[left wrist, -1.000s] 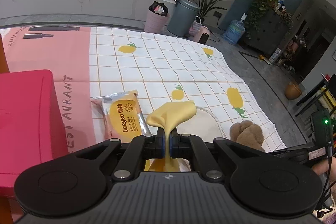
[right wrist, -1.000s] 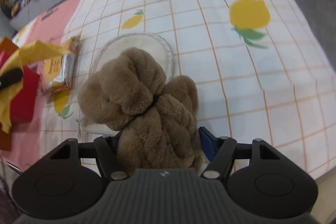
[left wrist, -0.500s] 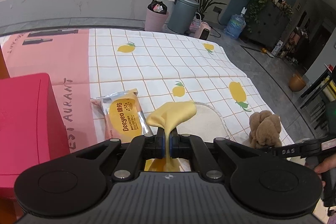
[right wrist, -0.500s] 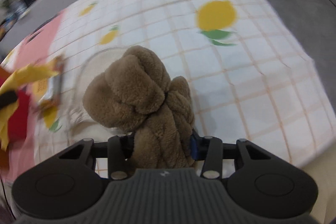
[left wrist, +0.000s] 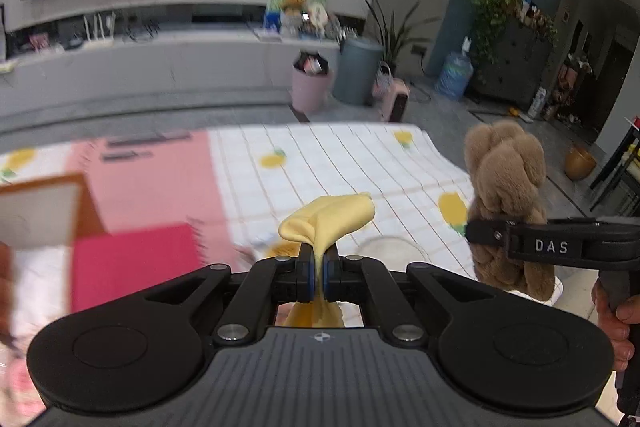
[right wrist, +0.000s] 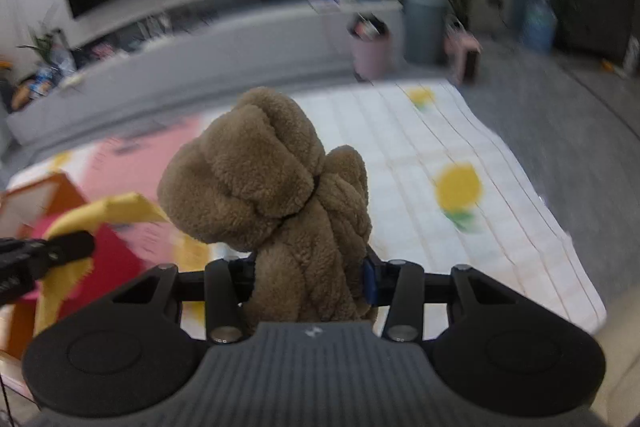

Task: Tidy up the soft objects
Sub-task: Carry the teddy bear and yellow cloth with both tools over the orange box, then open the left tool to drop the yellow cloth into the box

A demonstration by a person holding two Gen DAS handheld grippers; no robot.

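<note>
My left gripper (left wrist: 318,273) is shut on a yellow cloth (left wrist: 332,217), held up above the table; the cloth also shows at the left of the right wrist view (right wrist: 116,209). My right gripper (right wrist: 308,277) is shut on a brown plush toy (right wrist: 272,195) and holds it upright in the air. In the left wrist view the plush toy (left wrist: 506,187) hangs in the right gripper's fingers (left wrist: 492,237) to the right of the cloth.
A lemon-print tablecloth (left wrist: 360,163) with a pink section covers the table. A red box (left wrist: 132,263) and an orange-rimmed box (left wrist: 40,211) stand at the left. A round clear plate (left wrist: 384,247) lies below. Bins (left wrist: 312,87) stand beyond the table.
Both grippers have risen and tilted up, so the room's far wall is now in view. The plush toy has been lifted off the table by the plate. The cloth stays gripped.
</note>
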